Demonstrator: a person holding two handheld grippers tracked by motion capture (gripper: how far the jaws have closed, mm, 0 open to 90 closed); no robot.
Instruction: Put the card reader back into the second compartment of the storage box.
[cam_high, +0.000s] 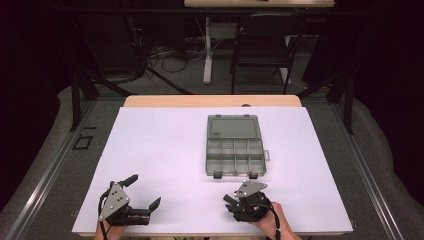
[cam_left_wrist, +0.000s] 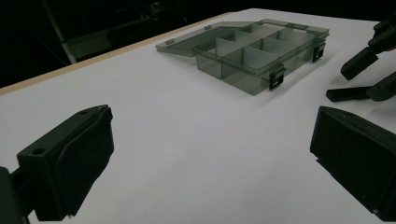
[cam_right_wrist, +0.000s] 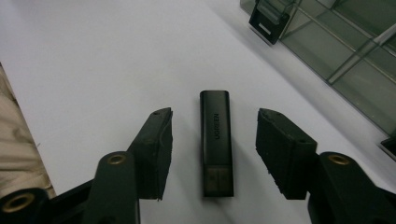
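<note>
1. A white table (cam_high: 165, 150) takes up the middle of the high view, with a person's two hands entering from the bottom edge, each holding a black two-jaw gripper.
2. The right gripper (cam_right_wrist: 212, 140), at lower right of the high view, has its jaws spread apart on either side of a black UGREEN USB stick (cam_right_wrist: 216, 140) — the stick lies flat on the table between them, untouched on both sides.
3. The stick is a slim matte rectangle with rounded edges; its clear end cap points toward the bottom of the right gripper view.
4. The left gripper (cam_high: 140, 192), at lower left of the high view, is spread wide and holds nothing.
5. A smoky translucent plastic organizer box (cam_high: 234, 150) sits at the centre of the high view, lid (cam_high: 233, 127) folded flat back, its thin dividers forming small rectangular compartments, apparently empty.
6. Judged step: picking up the stick. The next move likely calls for closing evenly on its long sides — the smooth casing may slip.
</note>
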